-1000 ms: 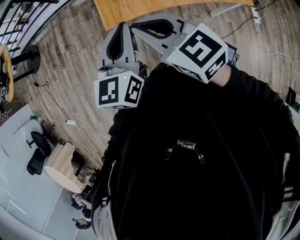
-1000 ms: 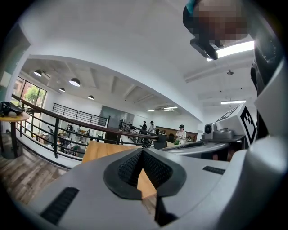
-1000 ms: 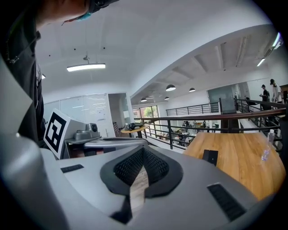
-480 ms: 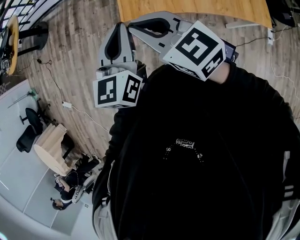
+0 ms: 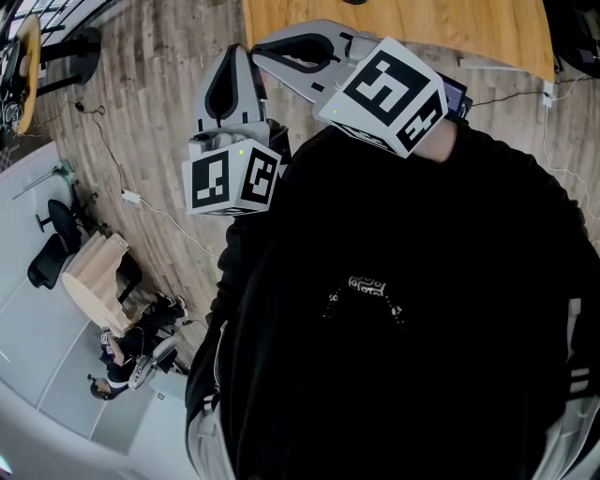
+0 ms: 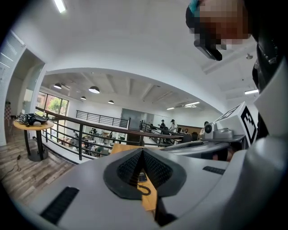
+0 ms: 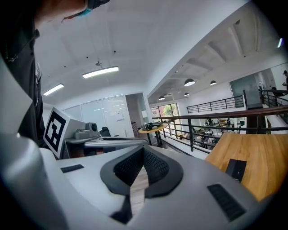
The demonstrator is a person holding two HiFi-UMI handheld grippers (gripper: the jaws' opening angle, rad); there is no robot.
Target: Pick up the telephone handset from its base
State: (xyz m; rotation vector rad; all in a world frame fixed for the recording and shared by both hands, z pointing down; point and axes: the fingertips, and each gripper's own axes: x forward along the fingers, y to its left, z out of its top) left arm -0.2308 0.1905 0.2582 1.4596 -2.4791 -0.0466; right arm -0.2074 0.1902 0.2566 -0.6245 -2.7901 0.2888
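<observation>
Our head cam sits above the torso (image 5: 394,309), aimed steeply down; left tongs (image 5: 235,51) and right tongs (image 5: 261,58) close below it. Each tongs cam looks roughly level along its own jaws. All three share the desk (image 5: 469,26) ahead of the tongs.

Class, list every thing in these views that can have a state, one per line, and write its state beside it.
left gripper, shut, nothing held.
right gripper, shut, nothing held.
telephone, lying on the wooden table, no gripper on it; too small to tell whether the handset is on its base.
ceiling light, lit.
</observation>
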